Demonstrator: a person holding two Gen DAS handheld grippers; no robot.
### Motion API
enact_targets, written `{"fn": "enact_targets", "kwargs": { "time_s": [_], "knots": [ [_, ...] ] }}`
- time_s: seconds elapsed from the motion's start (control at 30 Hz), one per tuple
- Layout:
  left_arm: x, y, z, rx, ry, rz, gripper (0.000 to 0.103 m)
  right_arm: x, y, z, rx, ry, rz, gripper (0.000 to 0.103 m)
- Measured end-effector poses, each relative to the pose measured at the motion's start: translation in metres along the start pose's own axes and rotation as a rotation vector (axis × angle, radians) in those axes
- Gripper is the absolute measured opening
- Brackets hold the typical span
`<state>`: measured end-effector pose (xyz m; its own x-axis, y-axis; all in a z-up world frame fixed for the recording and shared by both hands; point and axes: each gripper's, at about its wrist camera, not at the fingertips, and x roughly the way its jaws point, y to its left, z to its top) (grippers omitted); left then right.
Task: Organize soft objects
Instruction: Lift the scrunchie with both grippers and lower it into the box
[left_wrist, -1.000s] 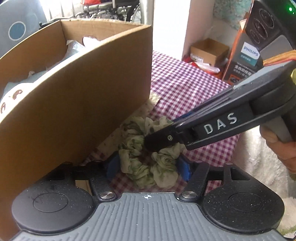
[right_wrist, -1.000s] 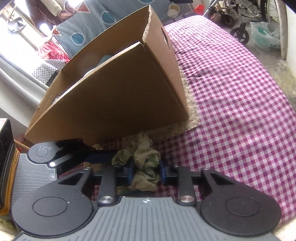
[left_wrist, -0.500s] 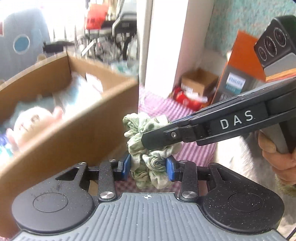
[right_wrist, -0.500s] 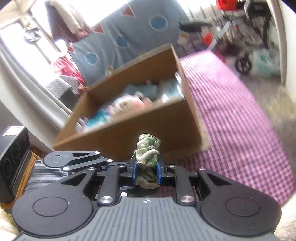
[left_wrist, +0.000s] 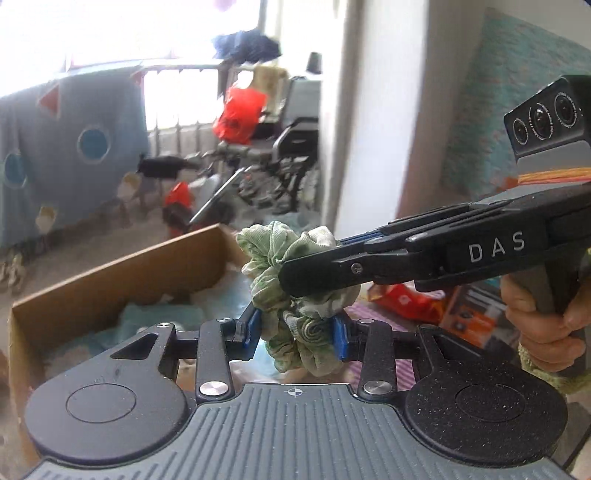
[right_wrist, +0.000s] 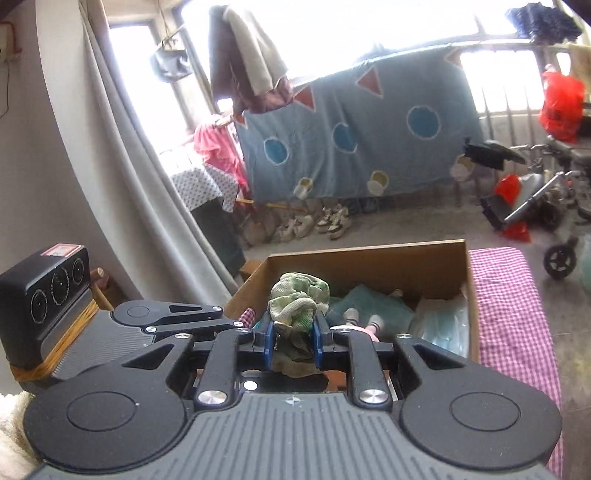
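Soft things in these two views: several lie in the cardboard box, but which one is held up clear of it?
The green scrunchie: both the left gripper and right gripper are clamped on it above the cardboard box, while the doll rests inside.

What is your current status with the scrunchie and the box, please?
Left gripper and right gripper both shut on green scrunchie. Scrunchie held in the air over open cardboard box. Nothing in the way.

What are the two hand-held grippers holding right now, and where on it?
Both grip one green scrunchie: left hand-held gripper its lower folds, right hand-held gripper its upper part.
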<state>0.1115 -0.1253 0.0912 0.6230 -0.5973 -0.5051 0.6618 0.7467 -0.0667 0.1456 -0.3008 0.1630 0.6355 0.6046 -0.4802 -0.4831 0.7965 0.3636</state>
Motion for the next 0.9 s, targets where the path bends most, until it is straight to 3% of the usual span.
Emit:
{"fn": "enact_targets", "kwargs": {
  "time_s": [0.23, 0.27, 0.37, 0.43, 0.6, 0.7, 0.8, 0.9],
  "knots": [
    [0.051, 0.06, 0.003, -0.165, 0.148, 0.001, 0.039, 0.089, -0.055, 0.015, 0.158, 0.25, 0.083, 0.022],
    [0.058, 0.067, -0.001, -0.19, 0.177, -0.005, 0.042, 0.101, -0.063, 0.014, 0.179, 0.295, 0.084, 0.022],
    [0.079, 0.083, -0.012, -0.241, 0.255, -0.018, 0.068, 0.132, -0.082, 0.009, 0.236, 0.418, 0.086, 0.022],
    [0.082, 0.092, -0.021, -0.259, 0.299, 0.0, 0.071, 0.15, -0.092, 0.002, 0.256, 0.501, 0.071, 0.022],
    [0.064, 0.109, -0.031, -0.311, 0.259, -0.013, 0.088, 0.176, -0.11, -0.026, 0.291, 0.704, 0.023, 0.022],
    [0.044, 0.121, -0.038, -0.354, 0.187, -0.008, 0.096, 0.19, -0.112, -0.035, 0.283, 0.798, -0.007, 0.023],
    [0.022, 0.131, -0.043, -0.381, 0.117, 0.015, 0.097, 0.203, -0.108, -0.04, 0.28, 0.897, 0.004, 0.024],
    [0.008, 0.14, -0.048, -0.407, 0.086, 0.027, 0.099, 0.204, -0.1, -0.034, 0.235, 0.936, -0.04, 0.029]
  ]
}}
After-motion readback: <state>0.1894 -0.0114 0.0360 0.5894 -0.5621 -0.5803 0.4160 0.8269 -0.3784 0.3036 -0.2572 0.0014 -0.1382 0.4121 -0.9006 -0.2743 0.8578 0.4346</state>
